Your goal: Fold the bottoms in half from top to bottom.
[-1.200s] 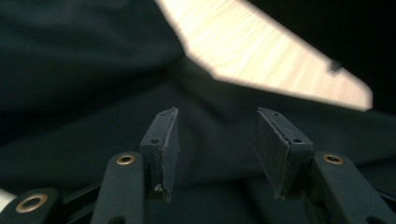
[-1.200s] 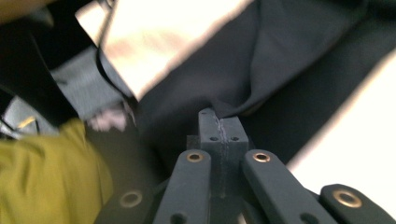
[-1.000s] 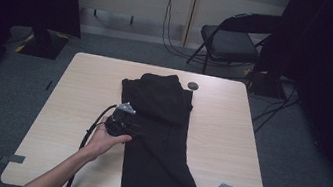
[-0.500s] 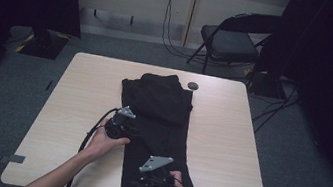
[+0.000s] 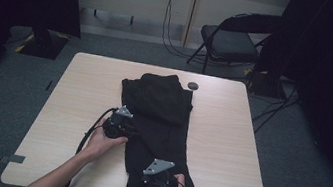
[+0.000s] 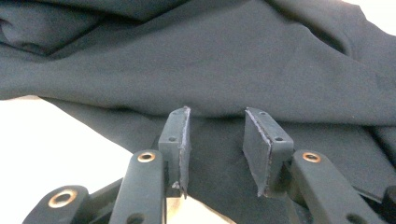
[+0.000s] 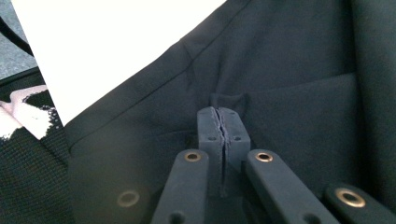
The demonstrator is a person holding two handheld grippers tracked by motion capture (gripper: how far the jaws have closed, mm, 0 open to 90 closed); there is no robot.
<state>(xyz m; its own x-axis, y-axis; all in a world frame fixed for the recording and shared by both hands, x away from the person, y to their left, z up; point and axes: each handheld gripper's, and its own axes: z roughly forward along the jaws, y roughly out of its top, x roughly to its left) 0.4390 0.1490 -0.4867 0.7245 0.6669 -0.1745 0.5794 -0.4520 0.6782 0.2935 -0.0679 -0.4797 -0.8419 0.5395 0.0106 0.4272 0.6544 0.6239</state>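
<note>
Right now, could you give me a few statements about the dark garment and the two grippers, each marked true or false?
1. The dark garment lies on the table. True.
2. The right gripper stands wide open. False: its jaws have just closed and pinch a small fold of the cloth.
3. The left gripper has its jaws apart over the fabric. True.
4. A red mug stands beside the garment. False: only a small dark round object lies near its far end.
5. A chair stands beyond the table. True.

A black folding chair [image 5: 236, 39] stands on grey carpet [image 5: 15, 79] behind the wooden table [image 5: 229, 134].
</note>
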